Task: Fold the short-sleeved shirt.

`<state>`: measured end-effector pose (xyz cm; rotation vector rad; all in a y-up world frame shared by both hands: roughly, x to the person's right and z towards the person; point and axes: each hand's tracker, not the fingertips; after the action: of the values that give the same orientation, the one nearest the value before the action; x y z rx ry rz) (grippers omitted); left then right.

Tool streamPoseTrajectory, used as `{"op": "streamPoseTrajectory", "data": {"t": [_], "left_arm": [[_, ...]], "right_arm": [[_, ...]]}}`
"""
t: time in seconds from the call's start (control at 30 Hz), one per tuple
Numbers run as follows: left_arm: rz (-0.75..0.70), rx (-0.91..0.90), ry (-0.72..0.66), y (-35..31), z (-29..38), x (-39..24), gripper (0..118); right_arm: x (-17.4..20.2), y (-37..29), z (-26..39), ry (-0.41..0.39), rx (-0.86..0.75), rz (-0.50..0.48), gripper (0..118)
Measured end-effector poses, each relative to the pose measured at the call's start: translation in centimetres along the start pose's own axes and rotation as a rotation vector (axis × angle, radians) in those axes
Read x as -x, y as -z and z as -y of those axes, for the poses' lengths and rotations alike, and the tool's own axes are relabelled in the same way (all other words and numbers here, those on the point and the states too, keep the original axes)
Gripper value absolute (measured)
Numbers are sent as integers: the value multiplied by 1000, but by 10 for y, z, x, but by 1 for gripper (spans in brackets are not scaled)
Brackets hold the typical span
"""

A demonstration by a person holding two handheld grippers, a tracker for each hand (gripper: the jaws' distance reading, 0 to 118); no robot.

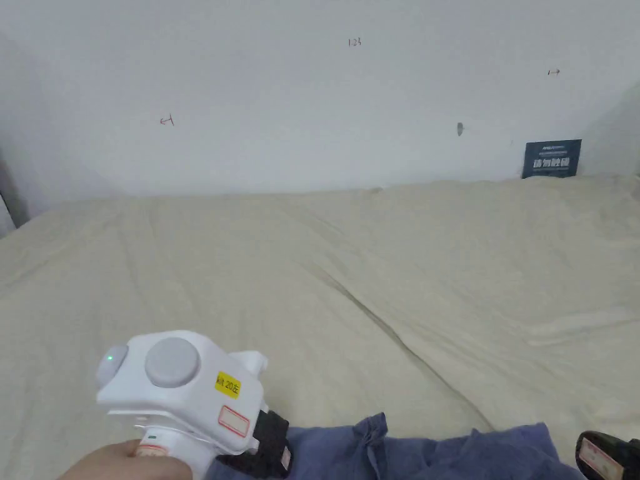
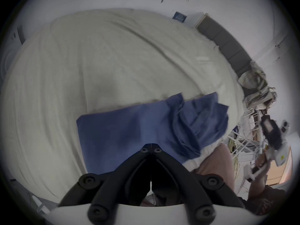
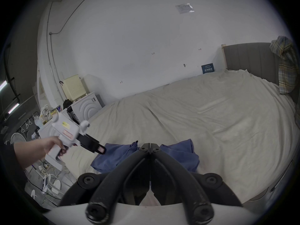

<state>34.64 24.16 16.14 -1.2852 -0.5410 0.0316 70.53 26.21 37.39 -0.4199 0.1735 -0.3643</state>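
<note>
A blue short-sleeved shirt (image 1: 437, 453) lies crumpled on the cream bed sheet (image 1: 375, 281), close to the bed's near edge. In the left gripper view the shirt (image 2: 129, 127) is flat on its left part and bunched on its right. A hand holds my left gripper (image 1: 281, 456) just above the shirt's left end; its jaws (image 2: 151, 145) are shut with nothing between them. My right gripper (image 1: 600, 453) hovers by the shirt's right end. Its jaws (image 3: 150, 145) meet, holding nothing, with the shirt (image 3: 116, 155) behind them.
The bed (image 3: 211, 114) stretches wide and bare behind the shirt, up to a white wall. A plaid garment (image 3: 285, 66) hangs on the grey headboard (image 3: 248, 61) at the right. A washing machine (image 3: 87, 105) and clutter stand left of the bed.
</note>
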Motion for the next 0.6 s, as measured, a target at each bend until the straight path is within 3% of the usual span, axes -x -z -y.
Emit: {"op": "streamPoseTrajectory", "data": {"t": [0.23,0.43,0.5,0.6], "left_arm": [[-5,-28,175,70,-5,-41,0],[-5,-73,180,81,-13,-67,0],[116,-92,112,73,-16,-65,0],[520,-124,8,56,-17,-54,0]], "right_arm": [[0,-5,-3,7,12,15,0],[-2,-4,-2,-12,24,40,0],[0,-3,0,-2,32,33,0],[3,0,1,-1,38,29,0]]}}
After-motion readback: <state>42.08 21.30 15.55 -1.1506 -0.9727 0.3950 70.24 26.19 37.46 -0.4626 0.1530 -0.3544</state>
